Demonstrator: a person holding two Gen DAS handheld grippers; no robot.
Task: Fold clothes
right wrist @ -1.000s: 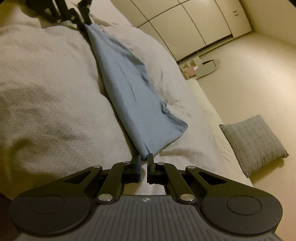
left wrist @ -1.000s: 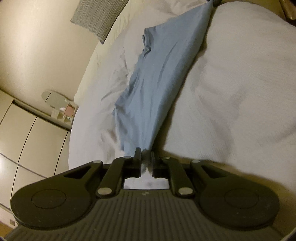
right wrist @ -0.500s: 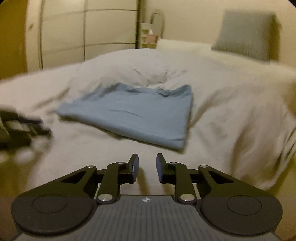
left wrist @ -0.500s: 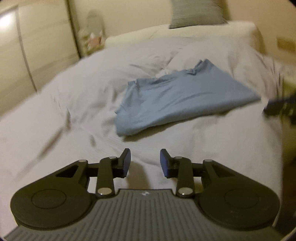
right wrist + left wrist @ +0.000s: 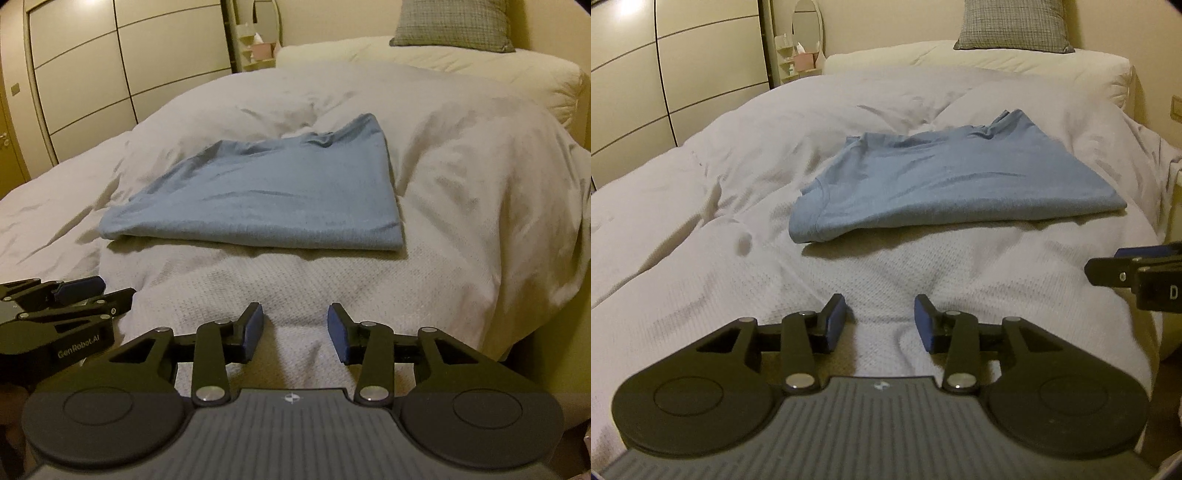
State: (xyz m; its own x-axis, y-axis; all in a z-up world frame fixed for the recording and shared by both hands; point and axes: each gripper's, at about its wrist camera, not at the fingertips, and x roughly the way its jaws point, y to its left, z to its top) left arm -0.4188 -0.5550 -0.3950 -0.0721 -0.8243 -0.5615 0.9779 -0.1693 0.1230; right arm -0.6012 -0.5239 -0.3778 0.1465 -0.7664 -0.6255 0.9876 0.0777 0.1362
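A light blue shirt (image 5: 945, 181) lies folded into a rough rectangle on the white duvet (image 5: 738, 155), with its folded edge toward me. The right wrist view shows the same blue shirt (image 5: 266, 195) a little ahead. My left gripper (image 5: 880, 319) is open and empty over the near part of the bed, short of the shirt. My right gripper (image 5: 295, 328) is open and empty too, also short of the shirt. Each gripper shows at the edge of the other's view, the right gripper (image 5: 1137, 273) at the right and the left gripper (image 5: 66, 295) at the left.
A grey cushion (image 5: 1012, 24) rests on cream pillows (image 5: 997, 59) at the head of the bed. Wardrobe doors (image 5: 665, 74) run along the left wall. A small shelf with an oval mirror (image 5: 807, 27) stands in the corner. The duvet drops off at the right side.
Both grippers let go of the shirt's ends, opened and pulled back toward the foot of the bed. The shirt, held stretched between them a second ago, now lies folded on the duvet.
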